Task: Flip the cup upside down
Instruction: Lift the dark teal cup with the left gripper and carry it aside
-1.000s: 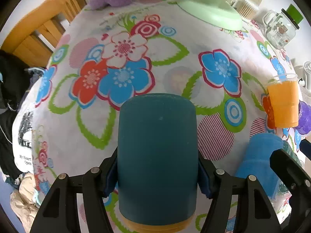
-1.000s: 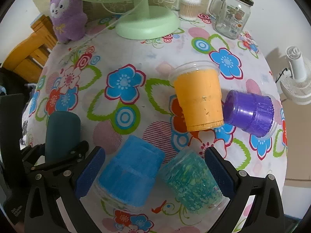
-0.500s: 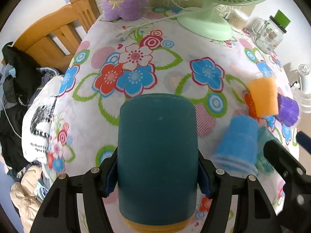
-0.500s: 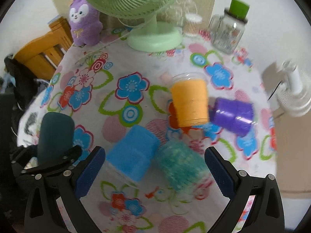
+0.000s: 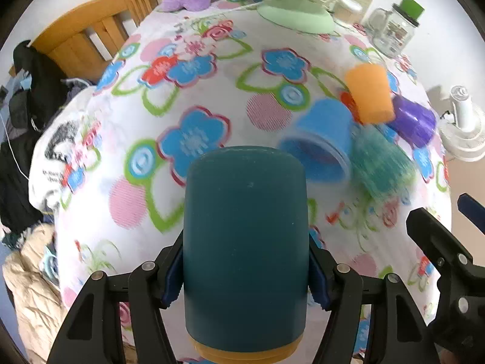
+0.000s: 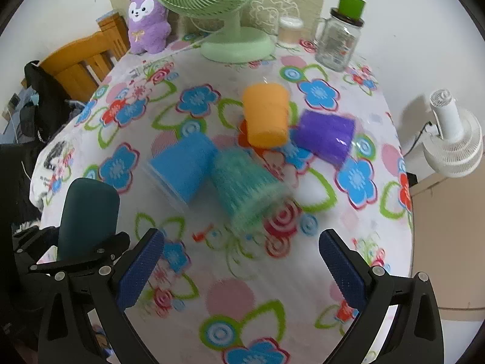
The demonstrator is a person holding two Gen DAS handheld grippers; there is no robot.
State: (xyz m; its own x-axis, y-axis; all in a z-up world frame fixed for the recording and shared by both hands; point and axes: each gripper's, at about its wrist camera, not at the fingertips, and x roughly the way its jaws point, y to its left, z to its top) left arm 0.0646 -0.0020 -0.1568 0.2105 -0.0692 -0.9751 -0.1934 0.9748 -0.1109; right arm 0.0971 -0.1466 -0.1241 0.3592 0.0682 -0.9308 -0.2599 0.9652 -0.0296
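1. Dark teal cylindrical cup (image 5: 245, 251), matte and smooth, with a rounded closed end pointing forward and an orange band at the end nearest the camera; it sits between the blue-padded fingers of the left gripper (image 5: 245, 276), raised above the flowered tablecloth (image 5: 194, 97).
2. Left gripper: jaws pressed against both sides of the cup.
3. Right gripper (image 6: 241, 261): jaws spread wide with nothing between them; the textured blue pads (image 6: 141, 268) show a fine grid.
4. Ahead of the right gripper, four clear plastic cups lie on their sides in a cluster: blue cup (image 6: 185, 166), green-teal cup (image 6: 247, 191), orange cup (image 6: 266, 115), purple cup (image 6: 326, 135). Their surfaces look fuzzy, partly through blur.
5. Farther ahead: pale green plastic fan (image 6: 230, 12), purple plush toy (image 6: 147, 21), glass jar with green lid (image 6: 341, 36).
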